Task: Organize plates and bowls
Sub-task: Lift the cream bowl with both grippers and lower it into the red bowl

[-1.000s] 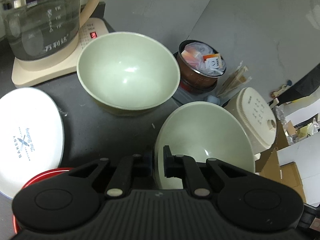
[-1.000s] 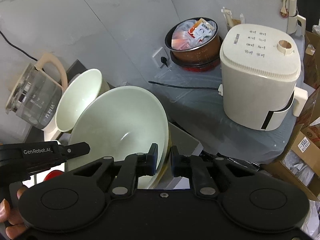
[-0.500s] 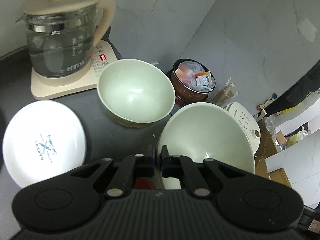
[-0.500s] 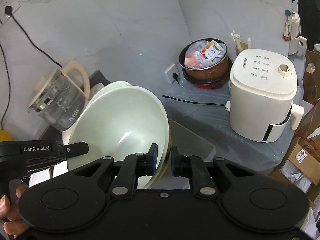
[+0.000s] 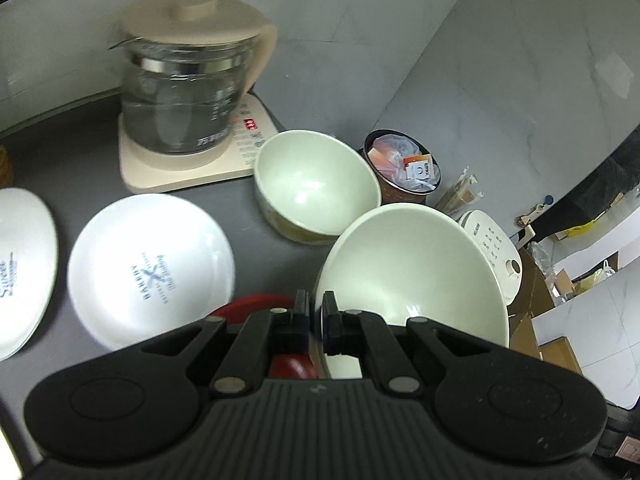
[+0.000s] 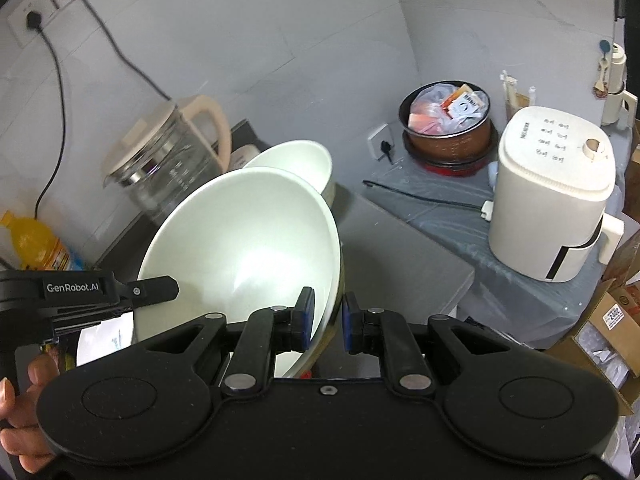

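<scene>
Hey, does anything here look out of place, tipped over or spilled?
Nothing spilled or broken. The one odd thing is the nearer bowl: it is tilted steeply, pinched at its rim by the left gripper and straddled by the right gripper, beside the upright bowl.

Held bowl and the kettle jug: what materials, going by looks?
Held bowl: likely glazed ceramic, possibly melamine; pale green, glossy, with soft highlights and a thick rim. Kettle jug: clear glass body, seemingly, since you see through it; shiny metal band below a matte beige lid and handle, probably plastic.
</scene>
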The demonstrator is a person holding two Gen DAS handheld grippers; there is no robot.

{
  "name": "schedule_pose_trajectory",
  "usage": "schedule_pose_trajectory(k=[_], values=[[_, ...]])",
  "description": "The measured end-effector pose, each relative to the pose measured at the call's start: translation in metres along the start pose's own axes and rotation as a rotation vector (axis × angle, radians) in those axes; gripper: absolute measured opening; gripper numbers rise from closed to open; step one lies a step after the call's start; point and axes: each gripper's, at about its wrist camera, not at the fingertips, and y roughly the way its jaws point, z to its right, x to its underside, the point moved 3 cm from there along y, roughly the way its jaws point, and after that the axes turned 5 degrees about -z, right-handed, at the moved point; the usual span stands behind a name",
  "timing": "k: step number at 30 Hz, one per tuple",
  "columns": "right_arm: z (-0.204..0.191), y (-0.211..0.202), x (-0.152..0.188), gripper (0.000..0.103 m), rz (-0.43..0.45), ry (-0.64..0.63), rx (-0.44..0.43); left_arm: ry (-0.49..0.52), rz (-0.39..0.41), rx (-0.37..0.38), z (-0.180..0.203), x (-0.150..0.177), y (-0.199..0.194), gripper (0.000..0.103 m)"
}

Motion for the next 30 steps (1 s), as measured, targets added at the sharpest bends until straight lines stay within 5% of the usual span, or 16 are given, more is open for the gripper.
schedule_pose_trajectory(k=[30], values=[[-0.041,0.027,0.047,0.011,-0.055,-0.046,-0.004,-0.105,-0.130,-0.044,-0.074,0.057,0.004,0.008]])
